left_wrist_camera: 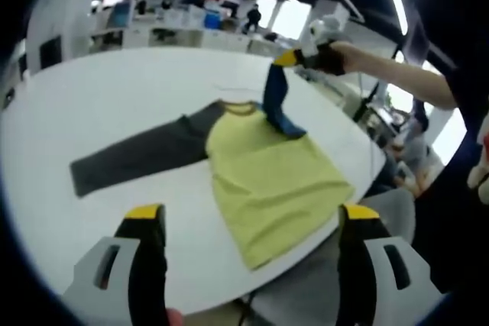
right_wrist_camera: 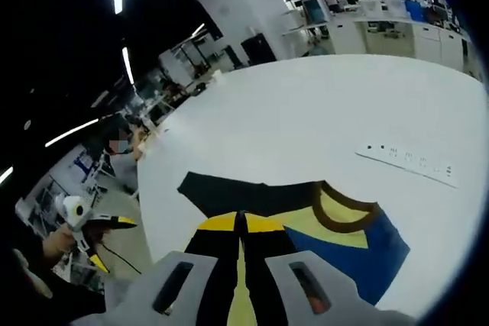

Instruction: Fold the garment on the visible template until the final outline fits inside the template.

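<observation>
White table (left_wrist_camera: 114, 97), garment's sleeve (left_wrist_camera: 276, 97) in right tool (left_wrist_camera: 299, 56)

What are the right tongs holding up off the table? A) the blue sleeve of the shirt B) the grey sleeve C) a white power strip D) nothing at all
A: in the left gripper view the right tongs pinch the blue sleeve and lift it above the yellow shirt, while the grey sleeve lies flat on the white table.
</observation>
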